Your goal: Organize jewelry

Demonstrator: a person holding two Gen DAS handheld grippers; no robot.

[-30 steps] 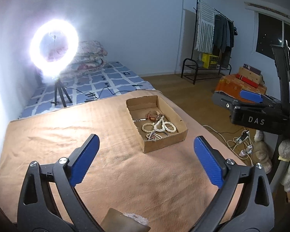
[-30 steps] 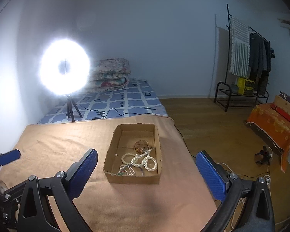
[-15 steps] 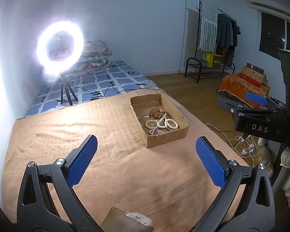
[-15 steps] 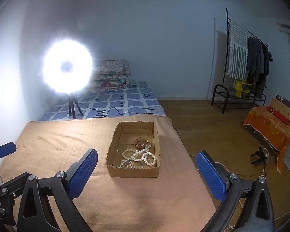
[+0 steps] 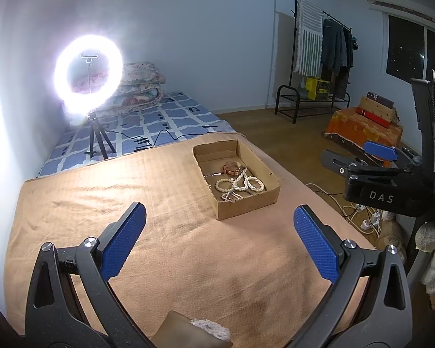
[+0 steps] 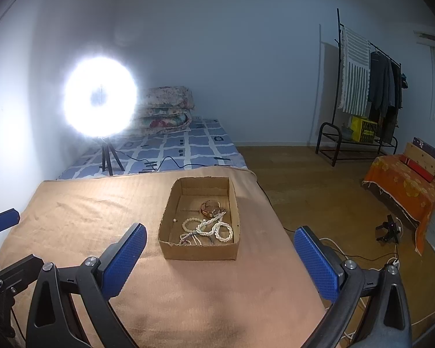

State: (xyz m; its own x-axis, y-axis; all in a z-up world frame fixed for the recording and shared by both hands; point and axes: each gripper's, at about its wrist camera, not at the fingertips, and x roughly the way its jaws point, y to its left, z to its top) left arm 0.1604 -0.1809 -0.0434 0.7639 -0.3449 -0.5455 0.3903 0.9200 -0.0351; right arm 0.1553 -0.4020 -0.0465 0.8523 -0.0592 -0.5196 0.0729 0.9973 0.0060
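A lit ring light on a tripod stands on the blue-checked bed by the pale wall. A clothes rack stands on the wooden floor beside a dark window.

A shallow open cardboard tray sits on the tan blanket-covered table. White bead bracelets lie inside it. A glowing ring light on a tripod stands behind.

Open tan surface is seen between both sets of spread fingers and the cardboard box, with nothing lying in the way. The box is open-topped; its low walls ring the jewelry. A ring light is stood well behind.
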